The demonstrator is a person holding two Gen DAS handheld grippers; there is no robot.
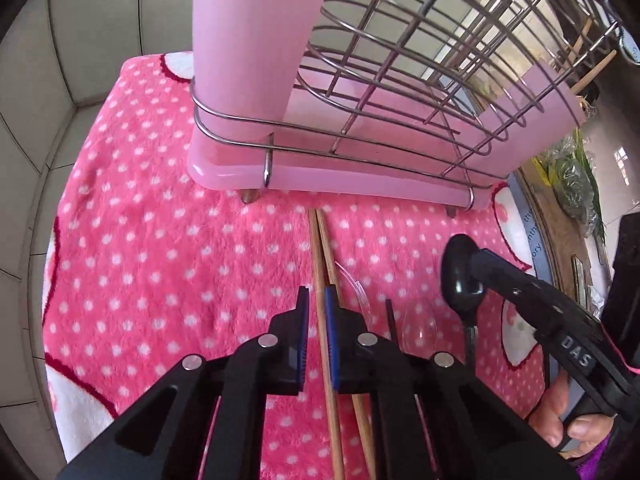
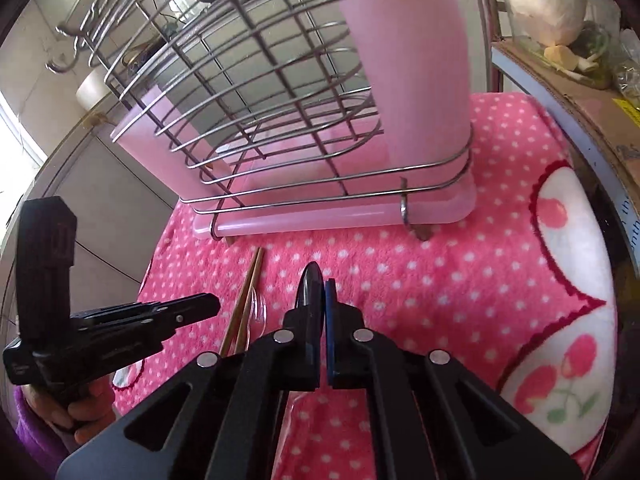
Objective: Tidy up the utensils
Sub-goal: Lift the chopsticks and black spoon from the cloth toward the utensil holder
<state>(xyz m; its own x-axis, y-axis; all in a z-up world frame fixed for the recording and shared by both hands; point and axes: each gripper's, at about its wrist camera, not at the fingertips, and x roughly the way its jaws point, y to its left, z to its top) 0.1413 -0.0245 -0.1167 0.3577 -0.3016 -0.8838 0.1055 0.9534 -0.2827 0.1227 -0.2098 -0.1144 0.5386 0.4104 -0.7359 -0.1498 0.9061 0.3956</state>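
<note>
Left tongs [image 1: 316, 300] hovering part-open, straddling one wooden chopstick [image 1: 326, 344] lying mid-blanket [image 1: 160, 240]; its pair and a clear spoon [image 1: 420, 328] just right. Right tongs [image 2: 320, 292] clamping black spoon [image 2: 310, 284]. Pink wire rack [image 2: 320, 212] standing at blanket's far edge.

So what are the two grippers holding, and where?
The right gripper is shut on the black spoon, pinching its bowl end. The left gripper straddles one wooden chopstick near its middle; its jaws are not visibly closed on it.
</note>
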